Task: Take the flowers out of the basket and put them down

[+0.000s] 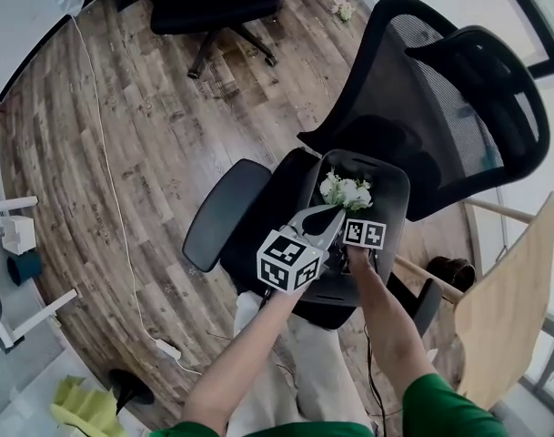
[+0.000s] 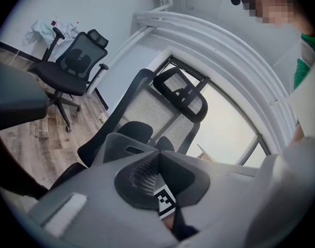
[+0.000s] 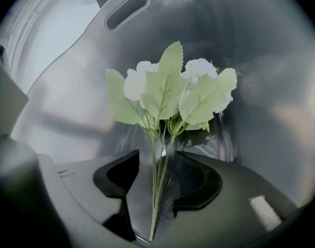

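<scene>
White flowers (image 1: 347, 191) with green leaves lie inside a grey plastic basket (image 1: 397, 194) that rests on an office chair's seat. In the right gripper view the flowers (image 3: 167, 87) lie against the basket's inner wall (image 3: 69, 102). Their thin stems run down between my right gripper's (image 3: 158, 156) jaws, which stand open with a gap on each side of the stems. From the head view that right gripper (image 1: 357, 215) reaches into the basket under its marker cube. My left gripper (image 1: 334, 215) sits at the basket's left rim. In its own view the left gripper (image 2: 158, 153) is shut at the tips on the basket's rim (image 2: 121, 146).
The black mesh office chair (image 1: 458, 89) carries the basket, its back rising just behind. A second black chair (image 1: 213, 7) stands farther off on the wood floor. More white flowers (image 1: 342, 7) lie on the floor beyond. A light wooden tabletop (image 1: 504, 308) is at the right.
</scene>
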The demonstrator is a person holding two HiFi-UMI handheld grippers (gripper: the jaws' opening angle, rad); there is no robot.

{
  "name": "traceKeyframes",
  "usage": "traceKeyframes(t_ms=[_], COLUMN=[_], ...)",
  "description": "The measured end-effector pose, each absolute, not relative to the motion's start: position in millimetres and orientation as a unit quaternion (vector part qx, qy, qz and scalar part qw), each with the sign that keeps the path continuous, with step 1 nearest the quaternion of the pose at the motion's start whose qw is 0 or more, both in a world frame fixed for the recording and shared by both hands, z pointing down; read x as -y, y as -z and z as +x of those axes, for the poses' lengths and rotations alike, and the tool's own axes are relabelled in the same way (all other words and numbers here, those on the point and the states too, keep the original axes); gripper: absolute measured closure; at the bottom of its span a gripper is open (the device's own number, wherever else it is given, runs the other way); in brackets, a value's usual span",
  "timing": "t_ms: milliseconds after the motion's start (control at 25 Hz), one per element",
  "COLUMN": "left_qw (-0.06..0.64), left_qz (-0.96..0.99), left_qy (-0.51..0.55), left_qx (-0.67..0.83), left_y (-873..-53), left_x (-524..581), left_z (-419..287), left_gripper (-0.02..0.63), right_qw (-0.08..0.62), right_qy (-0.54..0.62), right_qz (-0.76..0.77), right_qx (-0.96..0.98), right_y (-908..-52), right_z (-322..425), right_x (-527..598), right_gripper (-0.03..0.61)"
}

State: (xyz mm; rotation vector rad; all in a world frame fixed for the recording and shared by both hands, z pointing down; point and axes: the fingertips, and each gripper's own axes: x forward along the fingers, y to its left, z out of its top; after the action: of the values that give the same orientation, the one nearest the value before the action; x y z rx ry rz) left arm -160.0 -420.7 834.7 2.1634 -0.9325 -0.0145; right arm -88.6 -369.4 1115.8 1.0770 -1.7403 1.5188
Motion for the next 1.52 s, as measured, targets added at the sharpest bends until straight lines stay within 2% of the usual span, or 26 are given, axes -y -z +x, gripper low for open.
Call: traceKeyframes(t_ms=[160,240,440,1120,1520], left_qw=[0.387,0.386,0.382,0.36,0.329], left_qz=[0.845,0.845,0.845,0.855,0.876], left_qy=[0.005,0.003,-0.003,-0.04,-0.049], left_qx=[0.368,0.369,0.374,0.371,0.35], left_y=[-834.8,-833.9,-834.9,-812.7,-754.0], left_x=[418.1,417.4,417.6,417.6,426.4], left_z=[-163.5,-164.8,-169.5,-185.8,-199.9], left_gripper=[0.594,0.594,0.594,0.594,0.594], right_qw=[0.302,0.309,0.303,0.242,0.19], right_qy=[-0.561,-0.556,-0.55,-0.533,-0.482], right_qz=[0.399,0.404,0.408,0.437,0.467], right_qx=[0.659,0.658,0.663,0.683,0.716], right_y=[-1118.3,-1119.8,-1116.8,-1053.1,-952.4], right_z=[-94.8,-92.7,-92.3,-92.0,-98.0], right_x=[367.6,366.9,369.0,375.9,403.4], right_gripper=[0.396,0.484,0.569,0.571,0.571])
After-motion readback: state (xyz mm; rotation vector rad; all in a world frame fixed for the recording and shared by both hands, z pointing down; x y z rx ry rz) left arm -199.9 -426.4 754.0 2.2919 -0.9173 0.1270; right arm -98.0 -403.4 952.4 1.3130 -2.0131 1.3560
